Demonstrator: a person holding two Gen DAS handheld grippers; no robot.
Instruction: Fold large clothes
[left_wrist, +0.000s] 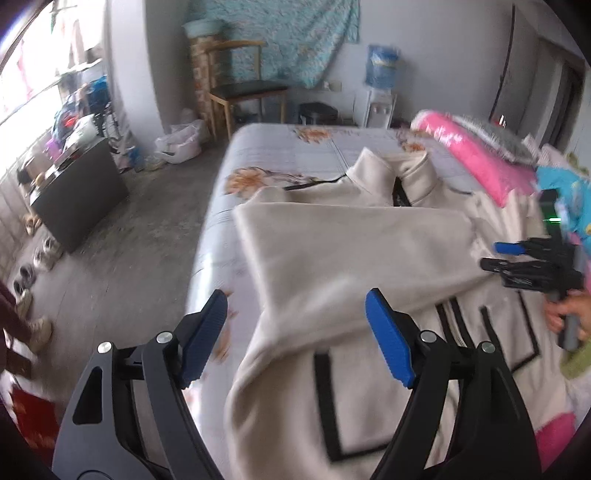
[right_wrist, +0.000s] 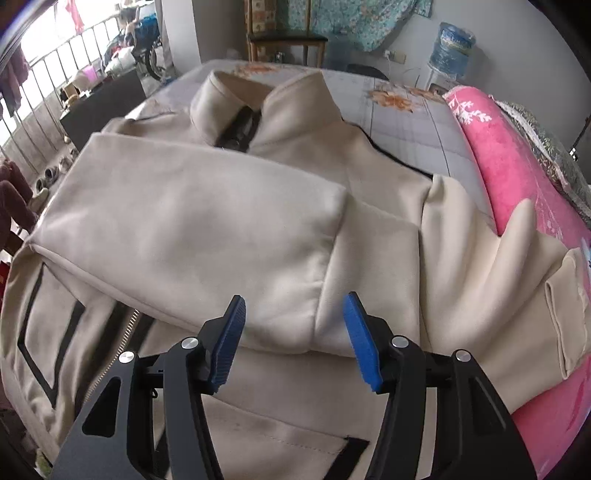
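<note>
A large beige jacket (left_wrist: 351, 251) with black trim lies front up on the bed, collar at the far end. One sleeve (right_wrist: 192, 236) is folded across the chest; the other sleeve (right_wrist: 517, 280) lies out to the right against a pink blanket. My left gripper (left_wrist: 297, 332) is open and empty, above the jacket's left side near the bed edge. My right gripper (right_wrist: 293, 339) is open and empty, just above the folded sleeve's cuff; it also shows in the left wrist view (left_wrist: 496, 255).
The bed (left_wrist: 280, 147) has a grey floral sheet. A pink blanket (right_wrist: 517, 177) and pillows lie along its right side. A dark cabinet (left_wrist: 77, 195), shoes, a wooden chair (left_wrist: 240, 88) and a water dispenser (left_wrist: 380, 85) stand on the floor beyond.
</note>
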